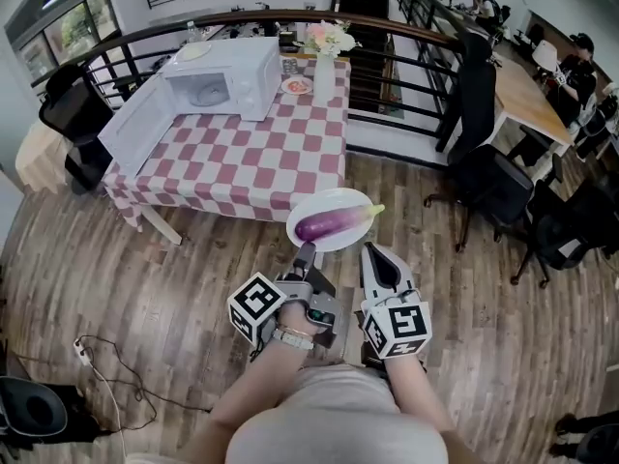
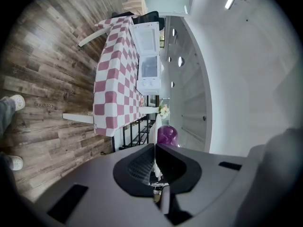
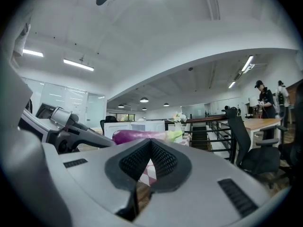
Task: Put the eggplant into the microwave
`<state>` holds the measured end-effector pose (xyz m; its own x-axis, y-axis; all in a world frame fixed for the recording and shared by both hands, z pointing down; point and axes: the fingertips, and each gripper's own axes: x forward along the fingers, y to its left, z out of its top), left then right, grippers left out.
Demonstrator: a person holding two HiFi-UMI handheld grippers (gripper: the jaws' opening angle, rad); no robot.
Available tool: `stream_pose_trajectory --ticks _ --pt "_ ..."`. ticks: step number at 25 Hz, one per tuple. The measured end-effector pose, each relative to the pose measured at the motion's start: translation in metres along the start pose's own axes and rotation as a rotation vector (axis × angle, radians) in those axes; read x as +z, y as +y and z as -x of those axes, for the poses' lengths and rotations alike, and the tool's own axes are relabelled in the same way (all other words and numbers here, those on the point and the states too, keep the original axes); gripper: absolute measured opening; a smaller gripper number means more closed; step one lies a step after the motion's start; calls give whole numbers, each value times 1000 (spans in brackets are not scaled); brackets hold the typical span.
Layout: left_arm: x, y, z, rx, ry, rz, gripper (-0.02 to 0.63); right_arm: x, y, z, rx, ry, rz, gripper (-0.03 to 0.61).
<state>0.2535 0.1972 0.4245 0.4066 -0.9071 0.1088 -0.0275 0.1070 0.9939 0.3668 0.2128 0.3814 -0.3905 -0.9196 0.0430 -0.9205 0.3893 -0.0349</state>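
Sharing the checkered table, microwave stands beside vase.

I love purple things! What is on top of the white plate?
A purple eggplant with a green stem lies on the white plate. The plate's middle is hidden under it.

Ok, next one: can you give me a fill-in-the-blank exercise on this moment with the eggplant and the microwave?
1. The long, ____ eggplant lies on a round white plate.
2. The door of the boxy white microwave oven stands ____.
3. The microwave sits on a table under a pink-and-white ____ cloth.
4. The left gripper and the right gripper are each shut on the plate's near ____.

Missing words: purple; open; checkered; rim.
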Motion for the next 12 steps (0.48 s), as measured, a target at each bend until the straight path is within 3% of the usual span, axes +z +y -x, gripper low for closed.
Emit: stream_pose_trajectory --ticks 12 --pt "83 4 15 2 -94 25 12 -8 54 -56 68 17 -14 25"
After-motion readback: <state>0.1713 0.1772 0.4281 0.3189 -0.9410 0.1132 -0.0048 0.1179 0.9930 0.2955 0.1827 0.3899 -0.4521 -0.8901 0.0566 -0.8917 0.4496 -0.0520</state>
